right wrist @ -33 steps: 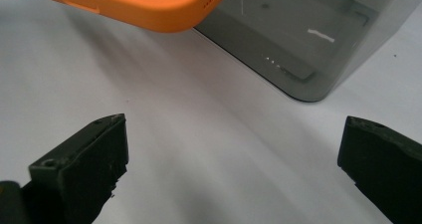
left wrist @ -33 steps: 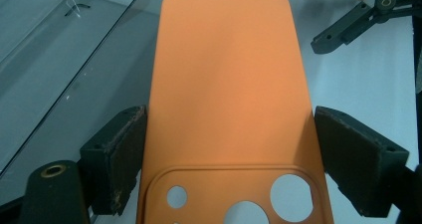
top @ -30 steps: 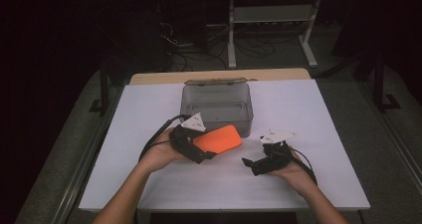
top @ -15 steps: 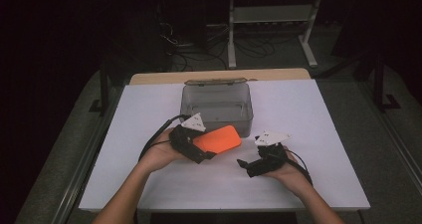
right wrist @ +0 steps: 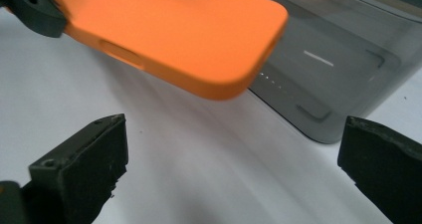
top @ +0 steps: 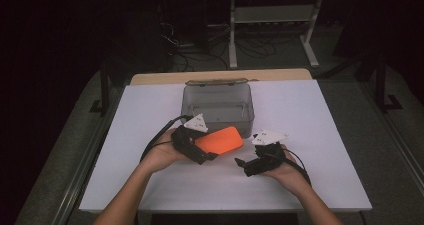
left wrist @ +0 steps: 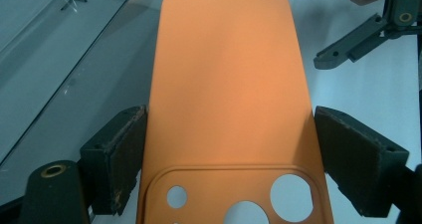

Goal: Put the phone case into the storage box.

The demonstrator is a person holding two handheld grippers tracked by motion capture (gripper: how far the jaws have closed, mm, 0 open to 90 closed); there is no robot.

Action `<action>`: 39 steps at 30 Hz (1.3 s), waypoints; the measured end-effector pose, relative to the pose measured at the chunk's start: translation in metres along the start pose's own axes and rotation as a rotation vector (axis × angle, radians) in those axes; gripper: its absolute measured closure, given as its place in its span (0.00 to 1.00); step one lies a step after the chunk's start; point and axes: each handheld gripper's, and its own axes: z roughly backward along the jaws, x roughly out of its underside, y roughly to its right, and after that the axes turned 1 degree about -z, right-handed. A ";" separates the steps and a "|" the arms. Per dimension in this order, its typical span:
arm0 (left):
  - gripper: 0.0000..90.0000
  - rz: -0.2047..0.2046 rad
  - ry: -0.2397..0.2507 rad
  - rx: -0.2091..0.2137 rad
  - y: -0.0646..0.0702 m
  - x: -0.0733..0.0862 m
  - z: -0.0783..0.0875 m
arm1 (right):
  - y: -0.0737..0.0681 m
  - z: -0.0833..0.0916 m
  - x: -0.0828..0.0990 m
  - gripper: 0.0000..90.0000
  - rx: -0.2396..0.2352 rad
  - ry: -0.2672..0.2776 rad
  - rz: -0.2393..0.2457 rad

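Here the orange phone case [top: 219,140] is clamped by its long edges between the jaws of the left gripper [top: 202,151], held above the white worktop [top: 310,115] just in front of the grey box [top: 218,106], near the worktop's middle. The grip sits low on the case, by the camera cut-outs, so most of its length juts out unsupported. A soft case pinched sideways like this could bow or squirm out of the pads, and a knock against the box's near wall might twist it loose. The right gripper [top: 245,163] lies close on the worktop with its jaws wide and nothing between them, pointed at the case's free end; closing in carelessly, it could push the case rather than catch it.

The case looks like matte, smooth silicone, flat-backed with rounded corners and a raised lip around round lens holes. The box is translucent smoky plastic, rectangular with softened corners. The pads are dark, rough and somewhat worn.
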 end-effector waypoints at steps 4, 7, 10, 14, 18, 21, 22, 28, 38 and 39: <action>0.18 0.000 -0.002 0.001 0.000 0.000 -0.001 | -0.003 0.000 0.000 0.00 0.009 0.002 0.042; 0.18 -0.001 -0.004 0.001 0.001 0.000 -0.001 | -0.004 0.000 -0.001 0.00 0.017 0.003 0.059; 0.18 0.001 -0.004 0.002 0.000 0.000 -0.001 | -0.005 -0.001 -0.001 0.00 0.026 0.003 0.075; 0.18 0.001 -0.003 0.008 0.001 0.000 -0.001 | -0.007 -0.003 0.000 0.00 0.038 -0.006 0.105; 0.18 -0.002 -0.008 0.009 0.001 0.000 -0.002 | -0.011 -0.005 0.000 0.00 0.057 -0.010 0.148; 0.18 0.000 -0.009 0.014 0.002 0.000 -0.002 | -0.013 -0.006 0.000 0.00 0.068 -0.012 0.167; 0.18 0.001 -0.010 0.018 0.002 0.000 -0.002 | -0.013 -0.006 0.001 0.00 0.070 -0.012 0.173; 0.18 0.007 -0.012 0.018 0.002 0.000 -0.003 | -0.017 -0.006 0.000 0.00 0.097 -0.015 0.226; 0.18 -0.003 -0.019 0.024 0.004 -0.001 -0.006 | -0.022 -0.006 -0.002 0.00 0.135 -0.009 0.296; 0.18 -0.001 -0.021 0.025 0.004 -0.001 -0.006 | -0.022 -0.006 -0.002 0.00 0.141 -0.008 0.308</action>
